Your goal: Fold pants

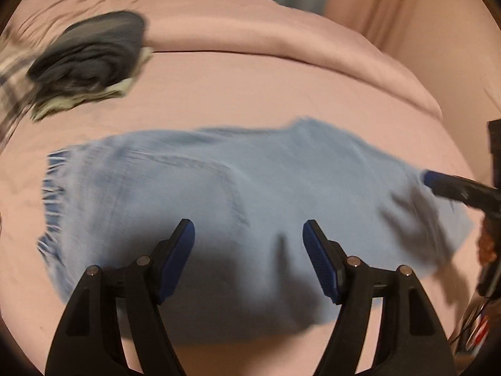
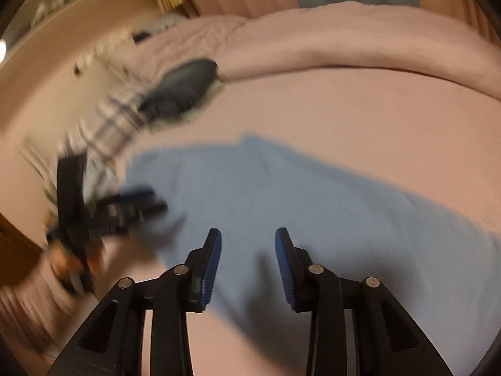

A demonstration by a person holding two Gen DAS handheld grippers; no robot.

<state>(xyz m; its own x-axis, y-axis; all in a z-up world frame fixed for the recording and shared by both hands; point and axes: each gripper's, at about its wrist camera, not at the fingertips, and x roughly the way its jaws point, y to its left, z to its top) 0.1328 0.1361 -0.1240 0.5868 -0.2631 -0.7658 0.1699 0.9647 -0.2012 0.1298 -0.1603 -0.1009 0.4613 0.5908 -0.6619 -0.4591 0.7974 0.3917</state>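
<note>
The light blue pants (image 1: 200,194) are laid out flat across the pink bedsheet (image 1: 250,94), folded into a wide, roughly rectangular shape, with the gathered waistband seen at the left end in the left wrist view. Both views are pretty blurred, so finer fabric detail can't be made out.

The left gripper (image 1: 249,235) is held just above the near edge of the pants with its jaws spread wide, and nothing is gripped between the blue pads. The right gripper (image 2: 248,244) is held over the other end of the pants with a narrower gap between its jaws, also with nothing clamped; only blue cloth is seen lying beneath it. Each gripper is caught at the edge of the other's view, over its own end of the pants.

Further back on the bed, a dark bundle of clothes (image 1: 90,53) is piled up next to something plaid (image 2: 112,119). A pink blanket (image 1: 281,31) is bunched along the far side, and curtains (image 1: 391,0) are hung behind it.
</note>
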